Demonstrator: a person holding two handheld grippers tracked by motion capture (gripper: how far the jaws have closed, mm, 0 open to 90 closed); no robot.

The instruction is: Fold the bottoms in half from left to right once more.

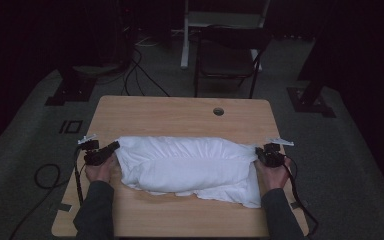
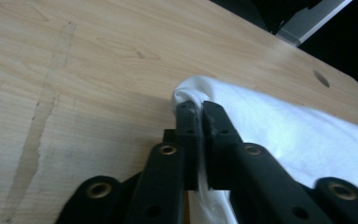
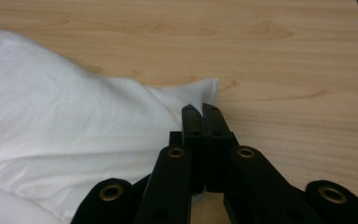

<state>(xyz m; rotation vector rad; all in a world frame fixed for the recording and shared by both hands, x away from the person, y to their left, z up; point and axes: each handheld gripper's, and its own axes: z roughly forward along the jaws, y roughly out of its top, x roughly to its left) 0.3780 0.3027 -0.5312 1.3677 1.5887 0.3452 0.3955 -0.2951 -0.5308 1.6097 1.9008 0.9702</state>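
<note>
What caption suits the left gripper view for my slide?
Left gripper pinching a corner of the white cloth on the wooden table.

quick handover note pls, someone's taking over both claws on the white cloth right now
Left claw: shut on the left end of the white cloth.
Right claw: shut on the cloth's right end.
The cloth lies bunched lengthwise across the middle of the wooden table, stretched between both claws.
Done: both ends gripped.
Left: probably lift and spread or fold it; keep both grips even.
</note>
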